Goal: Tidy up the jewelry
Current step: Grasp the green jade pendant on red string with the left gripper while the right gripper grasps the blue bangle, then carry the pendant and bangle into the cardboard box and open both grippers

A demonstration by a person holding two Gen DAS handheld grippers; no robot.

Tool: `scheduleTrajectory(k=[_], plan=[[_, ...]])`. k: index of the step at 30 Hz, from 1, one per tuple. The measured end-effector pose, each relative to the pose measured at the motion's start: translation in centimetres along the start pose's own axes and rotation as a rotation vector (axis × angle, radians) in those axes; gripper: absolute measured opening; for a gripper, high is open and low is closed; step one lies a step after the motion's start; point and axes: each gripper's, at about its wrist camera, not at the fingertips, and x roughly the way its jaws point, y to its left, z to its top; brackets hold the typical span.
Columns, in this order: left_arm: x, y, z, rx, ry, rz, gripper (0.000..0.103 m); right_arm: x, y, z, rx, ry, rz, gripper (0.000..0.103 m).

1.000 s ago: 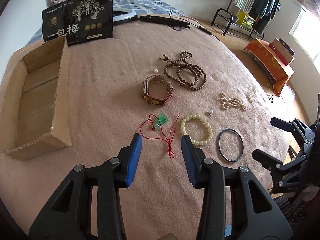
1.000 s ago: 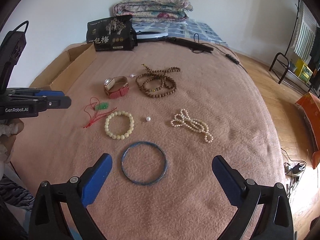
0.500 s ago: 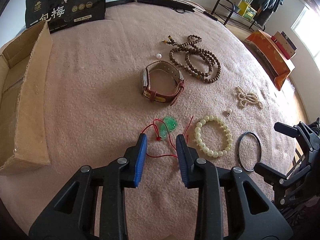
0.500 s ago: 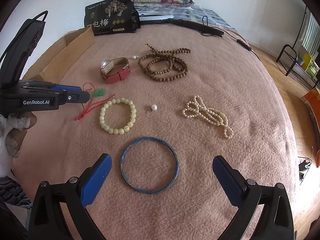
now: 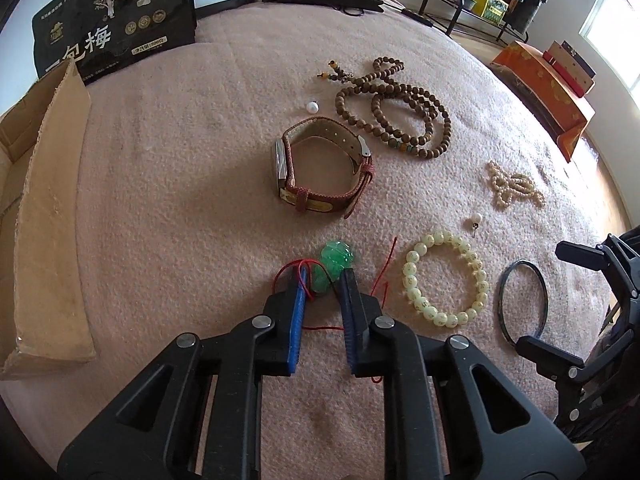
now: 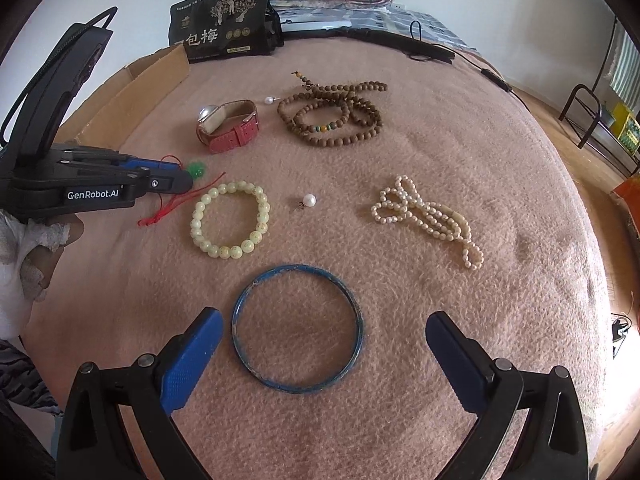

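A green pendant (image 5: 338,258) on a red cord (image 5: 384,276) lies on the pink blanket. My left gripper (image 5: 324,274) straddles its lower part and the cord. The jaws are closing, and the pads stand just off the pendant. In the right wrist view the same gripper (image 6: 186,178) reaches in from the left, low over the pendant (image 6: 197,169). My right gripper (image 6: 324,318) stands wide open, its fingers either side of a blue bangle (image 6: 296,268) and touching nothing.
Spread over the blanket are a pale bead bracelet (image 5: 413,257), a red-strapped watch (image 5: 320,200), brown wooden beads (image 5: 400,132), a pearl strand (image 6: 428,216) and two loose pearls (image 6: 309,200) (image 5: 312,107). A cardboard box (image 5: 52,200) lies left, a black pouch (image 5: 112,32) behind.
My left gripper has come down and forward onto the green pendant while its jaws narrowed around it. The right gripper has sunk closer to the blue bangle, still wide open.
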Motion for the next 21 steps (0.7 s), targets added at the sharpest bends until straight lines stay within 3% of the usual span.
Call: scheduleTrajectory(k=[2, 3, 11, 14, 17, 21], plan=[[0.0, 0.1, 0.0, -0.005, -0.001, -0.002, 0.015, 0.4, 0.3, 0.1, -0.011, 0.008, -0.001, 0.102], [-0.1, 0.2, 0.0, -0.007, -0.002, 0.005, 0.009, 0.6, 0.4, 0.1, -0.019, 0.012, -0.004, 0.102], [-0.3, 0.6, -0.2, -0.016, -0.008, 0.000, 0.009, 1.7, 1.2, -0.1, -0.055, 0.068, -0.022, 0.099], [-0.3, 0.5, -0.3, -0.017, -0.010, -0.001, 0.009, 1.7, 1.0, 0.0, -0.047, 0.073, -0.010, 0.090], [-0.3, 0.6, -0.3, -0.016, -0.010, -0.002, 0.008, 1.3, 0.8, 0.0, -0.049, 0.064, -0.001, 0.074], [-0.3, 0.8, -0.2, -0.026, -0.013, -0.015, 0.009, 1.1, 0.8, 0.0, -0.053, 0.060, 0.000, 0.074]])
